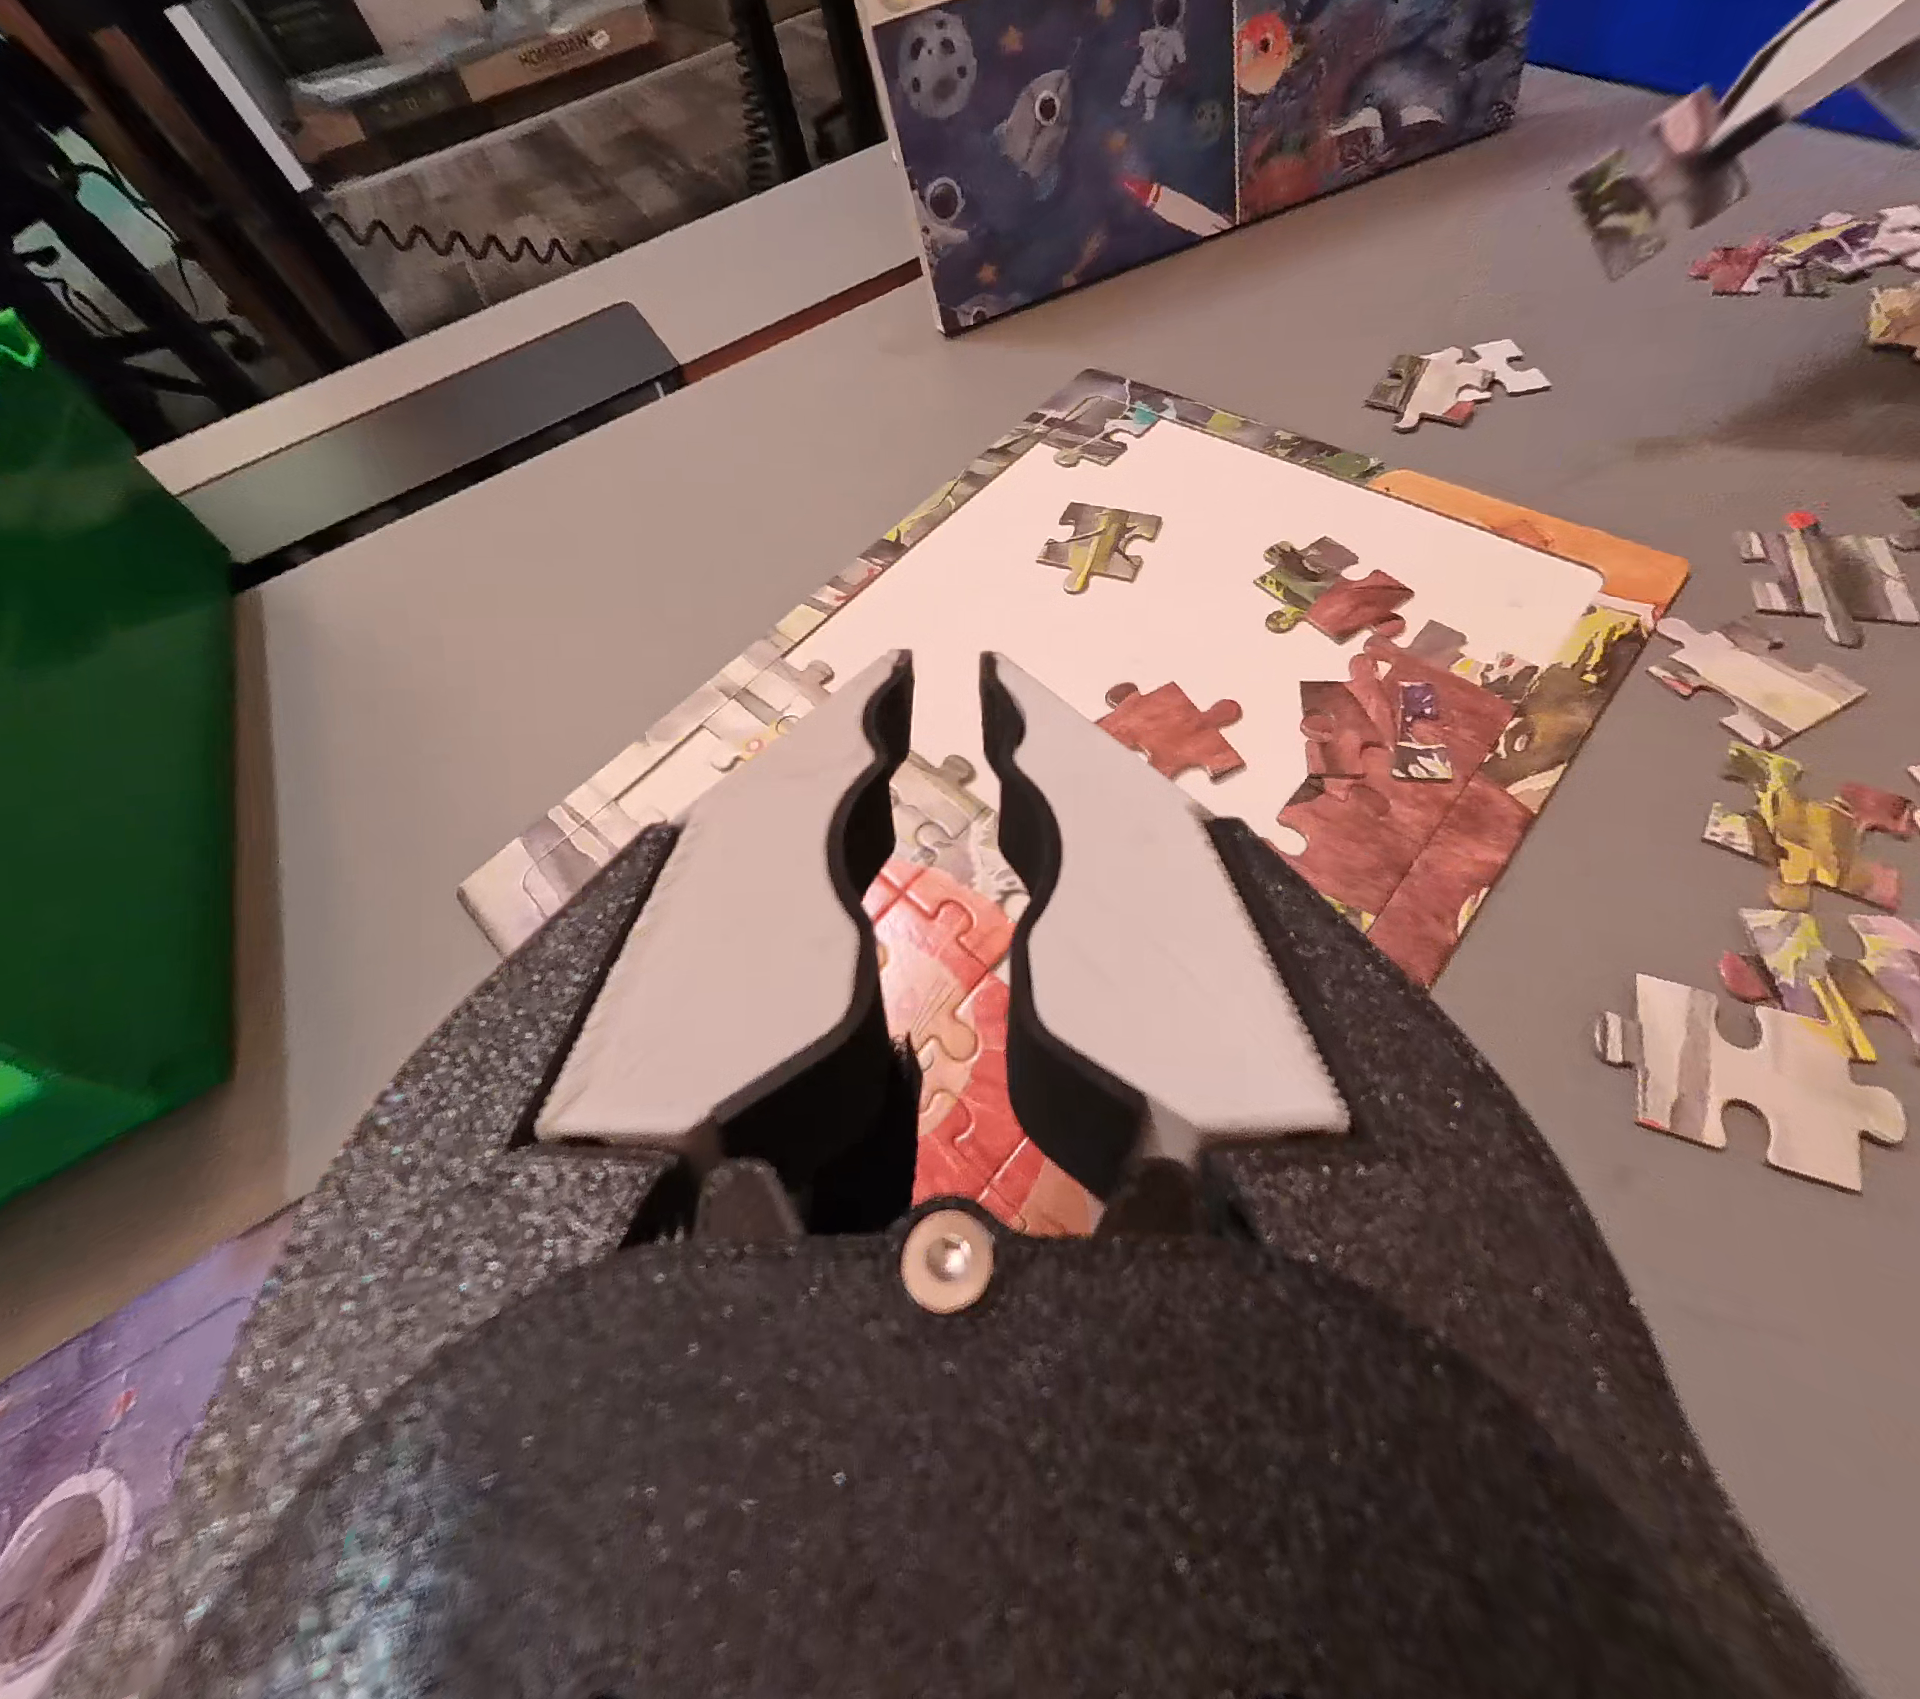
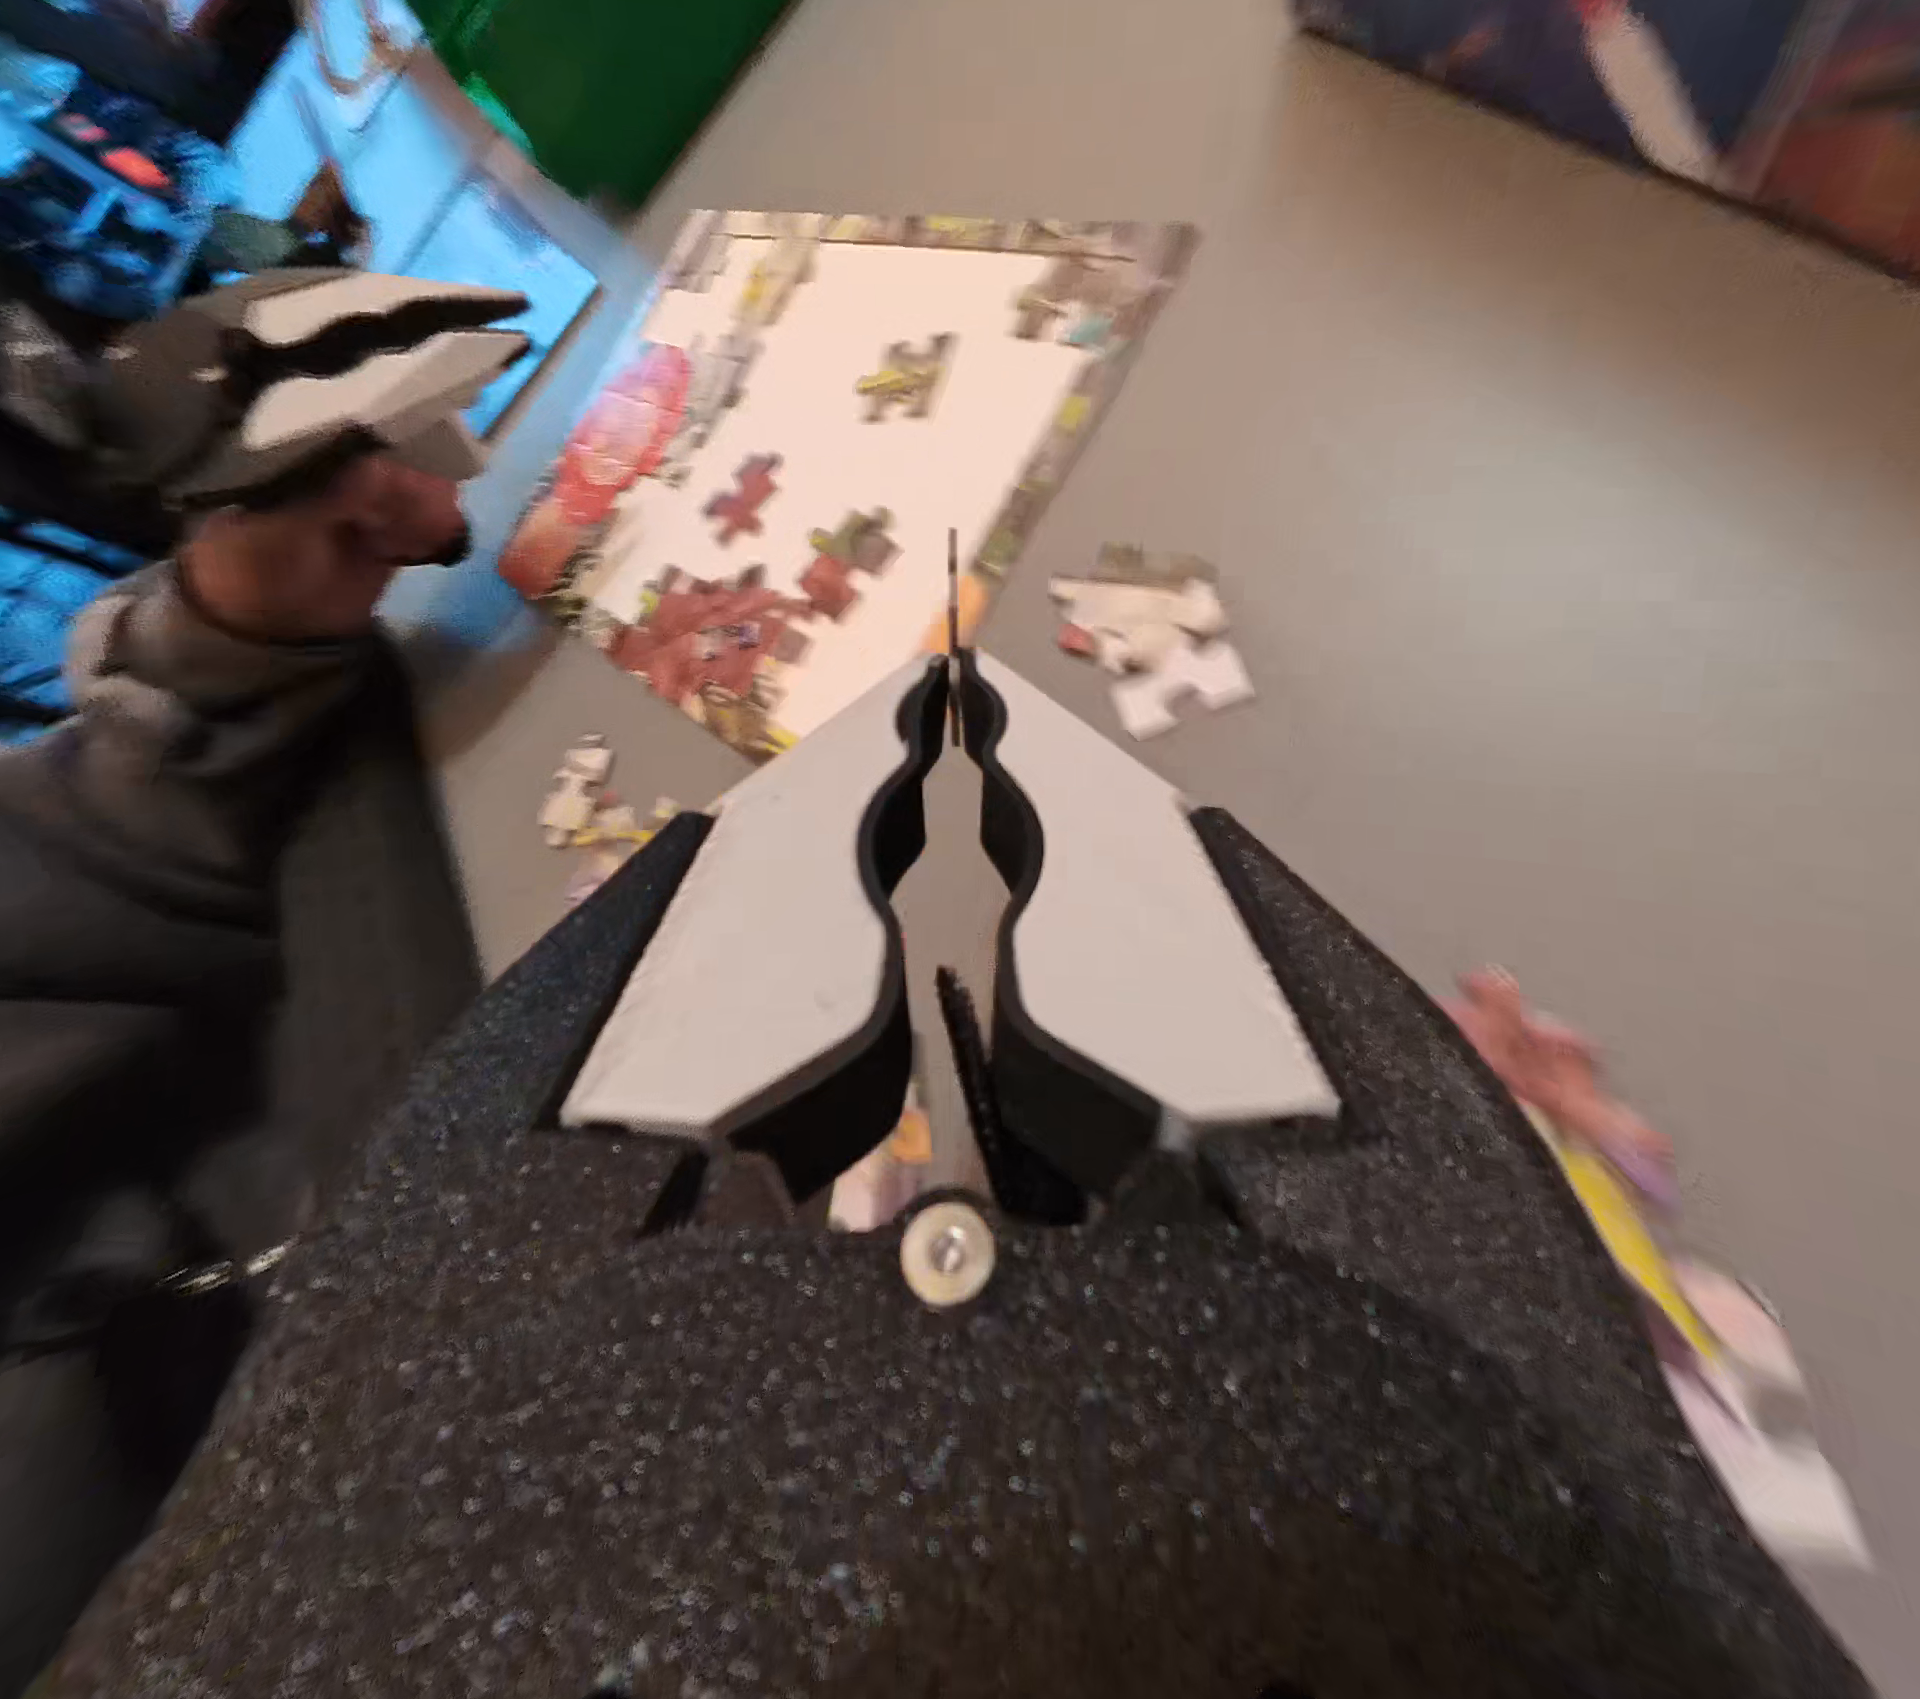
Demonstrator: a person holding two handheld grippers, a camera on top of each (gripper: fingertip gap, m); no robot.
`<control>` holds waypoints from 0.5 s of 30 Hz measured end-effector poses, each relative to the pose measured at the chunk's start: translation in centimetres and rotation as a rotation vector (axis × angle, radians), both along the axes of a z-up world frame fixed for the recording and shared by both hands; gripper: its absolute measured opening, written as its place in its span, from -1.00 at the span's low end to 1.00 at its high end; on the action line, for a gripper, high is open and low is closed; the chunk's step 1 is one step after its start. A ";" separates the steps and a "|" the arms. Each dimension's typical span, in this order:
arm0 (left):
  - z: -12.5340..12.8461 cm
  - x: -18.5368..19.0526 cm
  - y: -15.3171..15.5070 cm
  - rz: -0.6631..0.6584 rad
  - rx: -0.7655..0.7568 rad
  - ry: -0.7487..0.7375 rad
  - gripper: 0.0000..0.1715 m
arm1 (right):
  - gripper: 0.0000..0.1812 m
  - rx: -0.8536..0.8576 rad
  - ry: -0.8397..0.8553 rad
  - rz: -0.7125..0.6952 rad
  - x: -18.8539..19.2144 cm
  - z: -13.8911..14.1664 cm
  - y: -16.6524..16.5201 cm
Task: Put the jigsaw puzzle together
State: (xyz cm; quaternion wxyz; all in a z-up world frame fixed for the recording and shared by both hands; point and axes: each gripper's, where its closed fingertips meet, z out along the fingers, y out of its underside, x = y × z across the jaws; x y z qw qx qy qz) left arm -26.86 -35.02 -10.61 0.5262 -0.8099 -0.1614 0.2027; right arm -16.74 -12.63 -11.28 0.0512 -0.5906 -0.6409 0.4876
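Right claw carries a piece in the air, left claw waits empty over the board.

The right gripper [image 2: 953, 662] pinches a puzzle piece [image 2: 952, 610] edge-on between its tips, above the board's near corner; the left gripper [image 1: 945, 662] hangs over the puzzle board [image 1: 1039, 610] with a narrow gap between its tips, holding nothing. Loose pieces [image 1: 1766, 1088] crowd the grey table [image 1: 520, 662] on the board's right, and a few lie on its white middle. The picture box [image 1: 1195, 39] stands just beyond the far edge, a green bin [image 1: 94, 714] off to the left — bare table between them.
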 end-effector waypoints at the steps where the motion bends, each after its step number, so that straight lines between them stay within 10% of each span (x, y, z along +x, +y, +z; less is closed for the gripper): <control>1: 0.0 0.1 0.1 -0.005 -0.005 0.009 -0.86 | -0.98 0.047 -0.021 -0.052 0.5 -0.8 1.6; 15: -0.9 0.6 0.4 0.006 -0.088 0.084 -0.86 | -0.88 0.166 -0.271 0.086 5.3 -6.8 1.5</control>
